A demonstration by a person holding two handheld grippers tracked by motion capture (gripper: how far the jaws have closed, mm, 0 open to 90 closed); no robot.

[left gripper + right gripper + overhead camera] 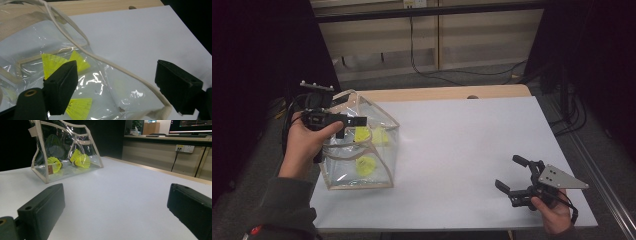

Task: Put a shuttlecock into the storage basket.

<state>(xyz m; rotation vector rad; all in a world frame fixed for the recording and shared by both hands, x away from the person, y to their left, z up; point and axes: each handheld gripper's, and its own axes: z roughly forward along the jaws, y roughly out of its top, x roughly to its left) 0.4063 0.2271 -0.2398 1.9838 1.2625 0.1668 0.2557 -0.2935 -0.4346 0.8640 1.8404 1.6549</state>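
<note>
The left hand-held gripper (343, 121) hovers wide open over the clear plastic bag (377, 170) holding yellow shuttlecocks (366, 165); the right hand-held gripper (512, 174), also wide, rests well apart on the white counter (462, 145).

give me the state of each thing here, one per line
clear bag: upright on the table, top open
yellow shuttlecocks: lying inside the bag
bag cord: loose, running between the left jaws
left gripper: open, over the bag's top
right gripper: open, holding nothing
</note>
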